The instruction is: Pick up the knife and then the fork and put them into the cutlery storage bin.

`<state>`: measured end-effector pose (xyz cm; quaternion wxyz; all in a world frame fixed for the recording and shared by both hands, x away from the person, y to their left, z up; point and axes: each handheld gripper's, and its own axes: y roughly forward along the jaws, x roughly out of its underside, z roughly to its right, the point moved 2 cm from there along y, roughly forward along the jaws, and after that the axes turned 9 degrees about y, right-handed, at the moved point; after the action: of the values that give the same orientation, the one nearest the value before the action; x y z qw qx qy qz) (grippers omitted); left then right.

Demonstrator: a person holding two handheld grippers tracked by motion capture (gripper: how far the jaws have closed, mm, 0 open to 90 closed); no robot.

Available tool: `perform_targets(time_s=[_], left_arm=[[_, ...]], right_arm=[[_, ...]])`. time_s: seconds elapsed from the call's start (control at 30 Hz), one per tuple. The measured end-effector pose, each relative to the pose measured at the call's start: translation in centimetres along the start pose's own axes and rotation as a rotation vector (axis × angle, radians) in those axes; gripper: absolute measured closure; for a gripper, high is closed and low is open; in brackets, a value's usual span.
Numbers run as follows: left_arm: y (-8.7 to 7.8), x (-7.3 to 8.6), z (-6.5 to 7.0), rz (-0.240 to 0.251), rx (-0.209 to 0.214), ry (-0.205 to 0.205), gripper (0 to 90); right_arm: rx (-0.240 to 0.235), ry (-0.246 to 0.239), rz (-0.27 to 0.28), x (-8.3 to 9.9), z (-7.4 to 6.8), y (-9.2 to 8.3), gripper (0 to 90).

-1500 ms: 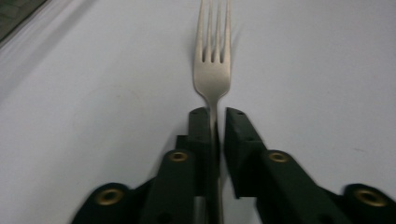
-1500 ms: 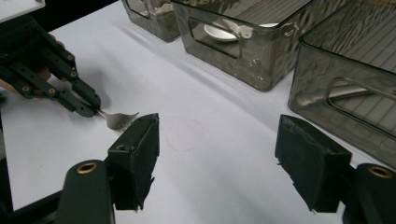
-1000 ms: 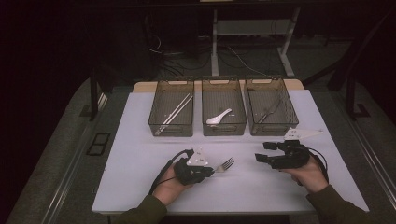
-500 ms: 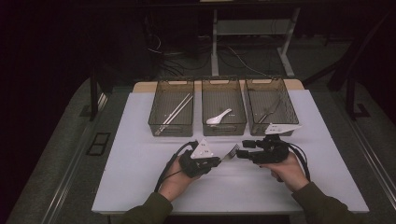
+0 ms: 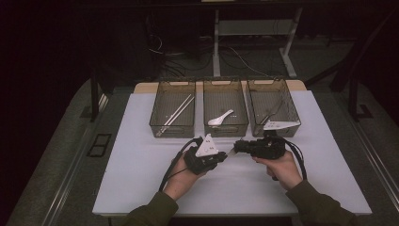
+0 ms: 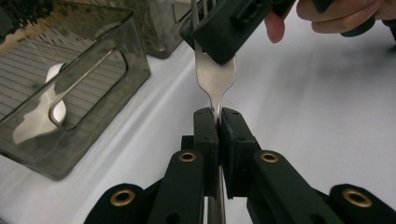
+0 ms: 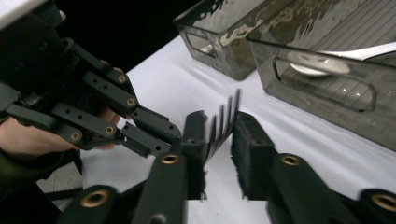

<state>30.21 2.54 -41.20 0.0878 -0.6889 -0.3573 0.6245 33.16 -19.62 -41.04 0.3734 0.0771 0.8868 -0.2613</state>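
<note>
while the left gripper [image 6: 218, 122] pinched the fork [image 6: 214, 79] by its handle above the table [image 5: 141, 155], the right gripper [image 7: 219, 135] had just been closing round its tines, gap still visible; handover half done; binning in a tray [image 5: 273, 123] remained, i judged.

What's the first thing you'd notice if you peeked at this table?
A shiny fork passes between two hands over the white table: the left tongs pinch its handle, and the right tongs, which have just been closing, sit around its prongs. Behind stand three see-through bins, the middle bin holding a white spoon.
</note>
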Motion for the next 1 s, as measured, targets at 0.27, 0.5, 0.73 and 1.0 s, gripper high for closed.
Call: perform_targets(time_s=[0.27, 0.5, 0.73, 1.0], left_arm=[[-0.1, -0.3, -0.6, 0.050, 0.004, -0.035, 81.0], [-1.8, 1.1, -1.2, 0.062, 0.009, -0.094, 61.6], [-4.0, 3.5, -1.9, 0.062, 0.034, -0.169, 43.8], [-6.2, 6.0, -2.3, 0.055, 0.013, -0.219, 36.0]], right_arm=[[0.020, 0.012, 0.042, -0.9, 0.3, -0.5, 87.2], [0.083, 0.012, 0.103, -2.3, 1.5, -2.4, 87.4], [0.165, 0.023, 0.183, -4.1, 3.8, -6.1, 87.3], [0.243, 0.038, 0.259, -6.4, 6.1, -10.1, 87.3]])
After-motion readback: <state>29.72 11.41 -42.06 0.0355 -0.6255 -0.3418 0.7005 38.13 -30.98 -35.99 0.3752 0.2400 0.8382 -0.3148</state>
